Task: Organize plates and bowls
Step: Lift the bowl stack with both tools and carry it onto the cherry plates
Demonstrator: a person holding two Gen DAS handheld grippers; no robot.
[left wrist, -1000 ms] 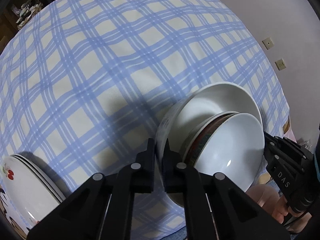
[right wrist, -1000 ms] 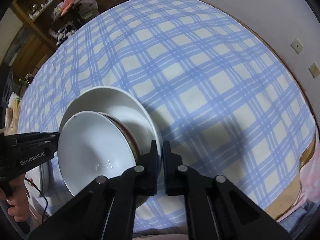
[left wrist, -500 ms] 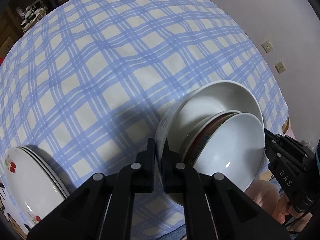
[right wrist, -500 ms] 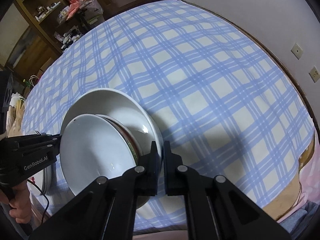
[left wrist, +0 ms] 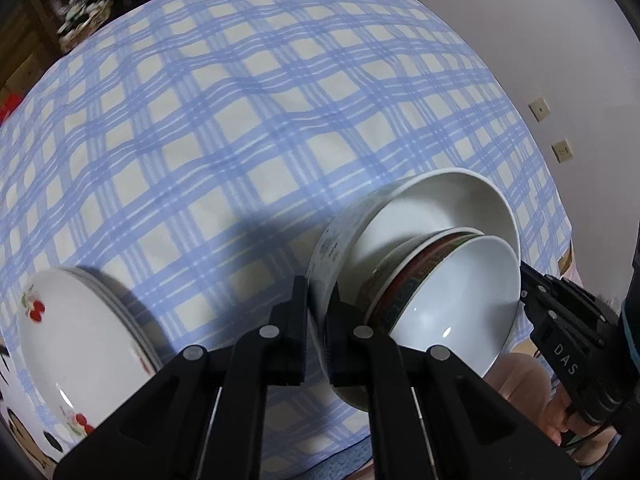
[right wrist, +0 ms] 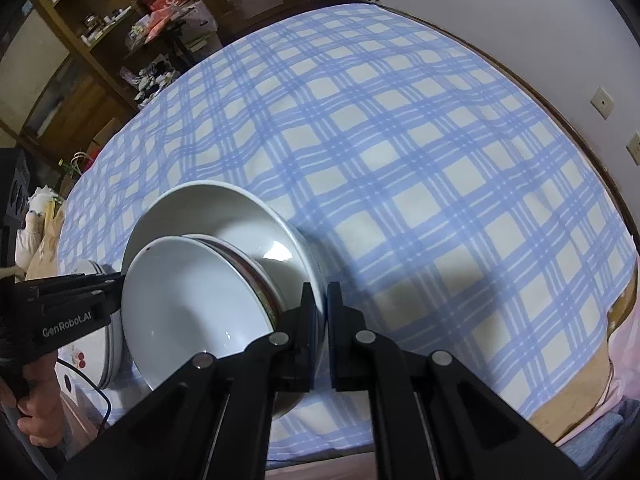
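Fingers of left gripper (left wrist: 317, 312) and right gripper (right wrist: 324, 322) clamp opposite rims of the big bowl (left wrist: 448, 200); checked tablecloth (left wrist: 240, 120) beyond lies open; plates (left wrist: 72, 340) near its edge.

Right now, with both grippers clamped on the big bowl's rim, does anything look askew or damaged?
Only the nesting: inside the large white bowl, the two smaller bowls, a red-banded patterned bowl and a plain white bowl, sit bunched against one side, not centred. The left gripper and right gripper pinch opposite rims. No chips, cracks or spills visible.
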